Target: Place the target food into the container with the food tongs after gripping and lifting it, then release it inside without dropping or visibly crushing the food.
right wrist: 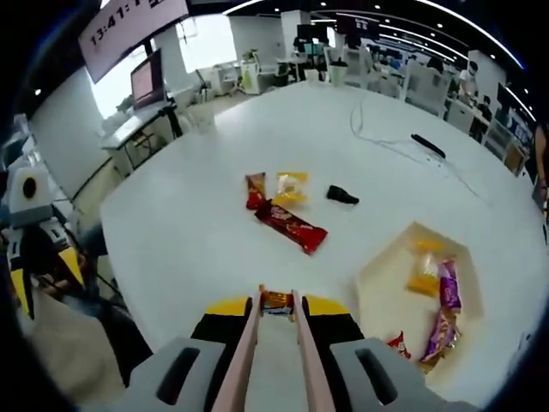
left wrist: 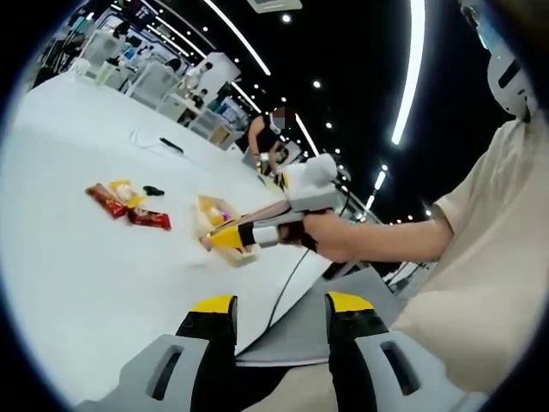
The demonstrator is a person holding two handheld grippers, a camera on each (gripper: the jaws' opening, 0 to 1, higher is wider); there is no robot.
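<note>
right tool [right wrist: 276, 302] pinches tongs [right wrist: 275, 356] gripping a snack [right wrist: 276, 300] above bare surface [right wrist: 189, 223], beside the container [right wrist: 377, 266]; left tool [left wrist: 279, 302] spread.

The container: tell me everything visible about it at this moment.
The container is a pale, cream-coloured open tray with angled sides, roughly hexagonal, looking like thin card or plastic. It sits flat on the white table, right of the loose snacks. Inside lie several wrapped snacks: a yellow one, a purple one and a red one at the near corner. In the left gripper view it appears just behind the tips of the right gripper. Nothing grips it.
</note>
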